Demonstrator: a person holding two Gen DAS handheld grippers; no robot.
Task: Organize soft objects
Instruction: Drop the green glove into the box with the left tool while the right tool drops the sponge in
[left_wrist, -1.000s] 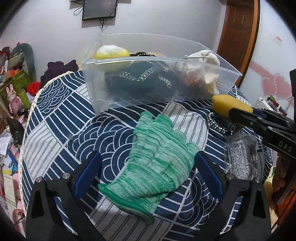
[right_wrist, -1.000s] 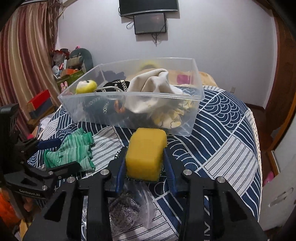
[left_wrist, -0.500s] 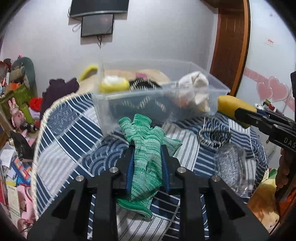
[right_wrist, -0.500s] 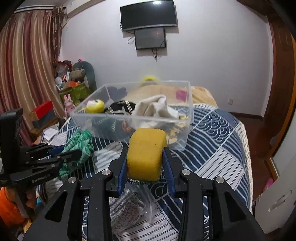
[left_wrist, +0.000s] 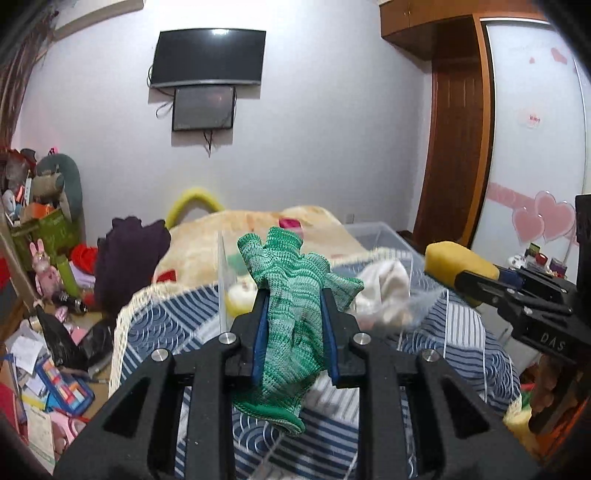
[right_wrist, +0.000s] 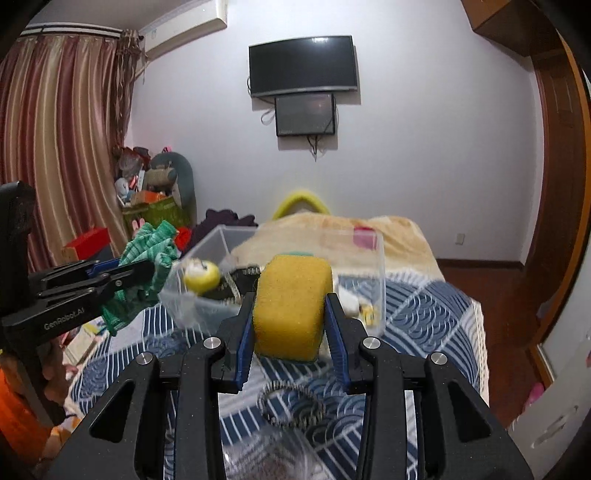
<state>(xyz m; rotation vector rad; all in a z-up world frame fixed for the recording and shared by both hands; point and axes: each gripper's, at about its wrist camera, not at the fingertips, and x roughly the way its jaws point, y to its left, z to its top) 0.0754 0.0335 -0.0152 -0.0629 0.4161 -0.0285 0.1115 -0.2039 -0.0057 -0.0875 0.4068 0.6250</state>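
My left gripper (left_wrist: 294, 299) is shut on a green knitted glove (left_wrist: 291, 306) and holds it up above the bed; the glove also shows in the right wrist view (right_wrist: 147, 266). My right gripper (right_wrist: 290, 306) is shut on a yellow sponge (right_wrist: 291, 306), which also shows at the right of the left wrist view (left_wrist: 454, 264). Both are held in front of a clear plastic bin (right_wrist: 373, 258) that holds a yellow plush ball (right_wrist: 201, 275), white cloth (left_wrist: 384, 288) and dark items.
The bin stands on a blue-and-white patterned bedspread (right_wrist: 424, 317). A black-and-white beaded ring (right_wrist: 291, 404) and a clear bag of grey material (right_wrist: 273, 458) lie below my right gripper. Clutter and toys fill the floor at left (left_wrist: 48, 369). A door is at right (left_wrist: 458, 158).
My left gripper shut on the green glove and lifted it off the bedspread. Both grippers rose; the bin now sits lower in both views. The sponge stays gripped.
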